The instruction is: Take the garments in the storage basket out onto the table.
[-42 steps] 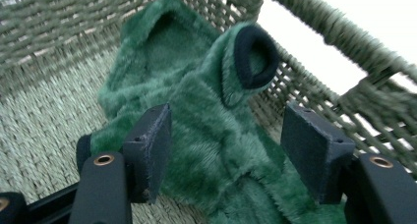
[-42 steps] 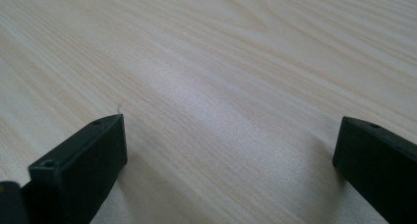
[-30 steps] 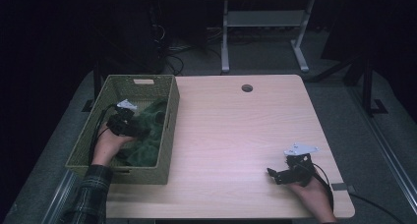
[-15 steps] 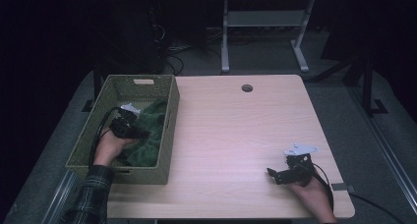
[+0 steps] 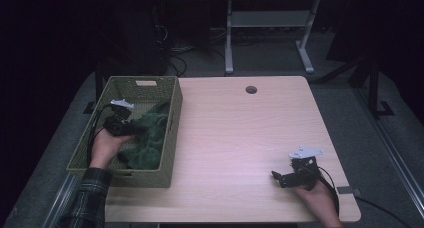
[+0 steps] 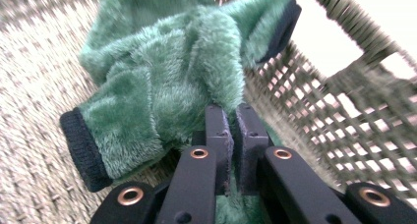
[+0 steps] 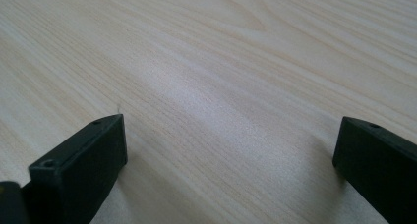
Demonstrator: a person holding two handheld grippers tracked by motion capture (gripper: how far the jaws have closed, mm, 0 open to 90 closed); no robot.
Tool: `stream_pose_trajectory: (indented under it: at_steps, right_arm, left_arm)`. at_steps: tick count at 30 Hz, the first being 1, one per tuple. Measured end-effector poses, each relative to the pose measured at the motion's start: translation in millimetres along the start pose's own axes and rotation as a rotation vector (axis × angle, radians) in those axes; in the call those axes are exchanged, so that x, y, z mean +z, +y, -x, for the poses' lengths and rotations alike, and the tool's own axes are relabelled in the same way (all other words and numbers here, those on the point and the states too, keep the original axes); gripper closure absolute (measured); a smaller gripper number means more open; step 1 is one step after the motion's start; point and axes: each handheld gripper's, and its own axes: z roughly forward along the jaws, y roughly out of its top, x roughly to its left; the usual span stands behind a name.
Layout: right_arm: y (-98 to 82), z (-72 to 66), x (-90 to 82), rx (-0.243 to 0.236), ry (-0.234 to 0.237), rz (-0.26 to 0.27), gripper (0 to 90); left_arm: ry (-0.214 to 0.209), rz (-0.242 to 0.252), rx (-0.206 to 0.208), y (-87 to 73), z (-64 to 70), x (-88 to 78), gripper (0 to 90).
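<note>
While reaching into basket (image 5: 172, 119), left hand-held gripper (image 6: 234, 117) pinches green fleece (image 6: 167, 81)

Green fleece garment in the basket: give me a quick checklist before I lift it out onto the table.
1. Left hand-held gripper shut on the green fleece garment: ok, jaws have just been closing, fabric pinched between them.
2. Whole garment gathered in the grip: not ok, a dark-cuffed sleeve hangs loose.
3. Garment free of the woven basket wall: cannot tell.
4. Table beside the basket bare for landing: ok.
5. Right hand-held gripper open, resting apart on the table: ok.
</note>
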Motion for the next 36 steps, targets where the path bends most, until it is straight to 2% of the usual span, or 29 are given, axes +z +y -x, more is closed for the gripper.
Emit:
stream_pose_trajectory:
  at_steps: [5,6,12,21,28,32,36]
  right_arm:
    - [0.0,0.0,0.0,0.0,0.0,0.0,0.0]
    - [0.0,0.0,0.0,0.0,0.0,0.0,0.0]
    - [0.0,-0.3,-0.2,0.005,0.001,-0.003,0.0]
    - [0.0,-0.3,-0.1,0.005,0.0,-0.002,0.0]
    - [0.0,-0.3,-0.1,0.005,0.001,-0.002,0.0]
    - [0.0,-0.3,-0.1,0.005,0.001,-0.002,0.0]
    - [0.0,-0.3,-0.1,0.005,0.001,-0.002,0.0]
  left_arm:
    - [-0.008,0.074,0.009,8.5,3.6,-20.6,86.7]
    - [-0.008,0.074,0.009,8.5,3.6,-20.6,86.8]
    - [0.0,0.145,0.018,20.0,11.6,-46.9,86.9]
    - [0.003,0.244,0.058,36.7,25.5,-83.4,86.9]
    - [-0.008,0.298,0.084,43.9,36.4,-99.0,86.9]
    - [-0.035,0.346,0.105,51.8,47.6,-110.1,86.9]
    - [-0.048,0.371,0.129,58.0,57.8,-115.8,86.9]
